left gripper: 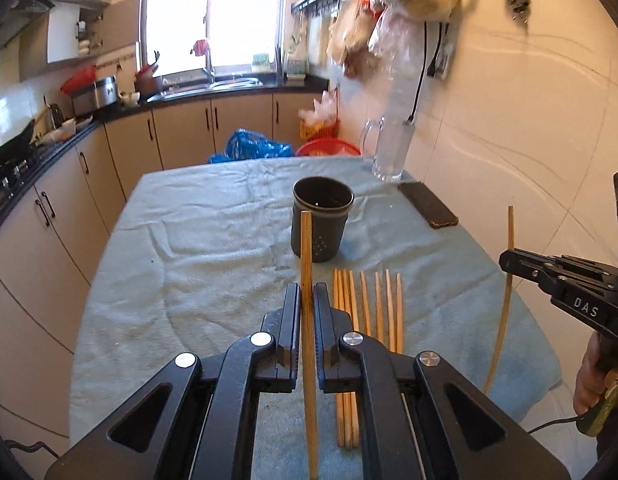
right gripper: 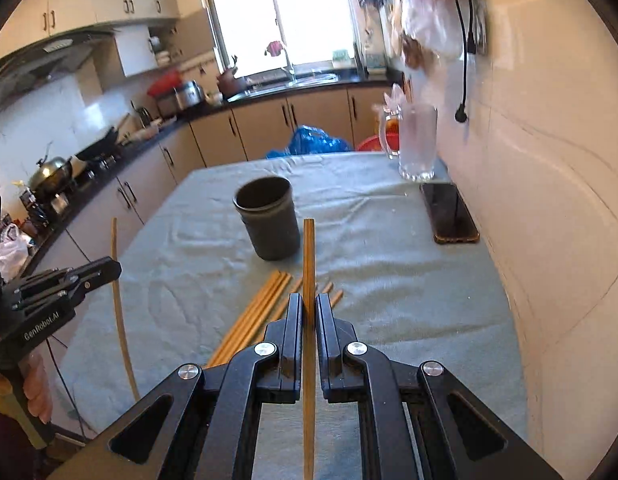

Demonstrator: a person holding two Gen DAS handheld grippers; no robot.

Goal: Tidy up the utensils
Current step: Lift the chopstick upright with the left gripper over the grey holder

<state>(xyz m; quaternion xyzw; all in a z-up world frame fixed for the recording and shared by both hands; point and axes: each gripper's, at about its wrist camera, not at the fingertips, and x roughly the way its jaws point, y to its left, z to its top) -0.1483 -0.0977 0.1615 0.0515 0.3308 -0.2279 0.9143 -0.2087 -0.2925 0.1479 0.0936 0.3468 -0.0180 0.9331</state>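
Observation:
My left gripper (left gripper: 307,292) is shut on a wooden chopstick (left gripper: 307,248) that stands upright between its pads, above the table. My right gripper (right gripper: 309,304) is shut on another wooden chopstick (right gripper: 308,256), also upright. Each gripper shows in the other's view: the right gripper (left gripper: 507,258) at the right edge with its chopstick (left gripper: 505,300), the left gripper (right gripper: 113,268) at the left edge with its chopstick (right gripper: 119,300). A dark grey utensil cup (left gripper: 322,218) (right gripper: 267,218) stands open and upright ahead of both. Several chopsticks (left gripper: 367,304) (right gripper: 261,304) lie in a row on the cloth before the cup.
A pale blue cloth (left gripper: 197,248) covers the table. A glass mug (left gripper: 387,148) (right gripper: 417,144) and a dark phone (left gripper: 427,204) (right gripper: 449,212) sit at the far right near the wall. Kitchen cabinets and a counter run along the left and back. A hand (left gripper: 587,376) holds the right gripper.

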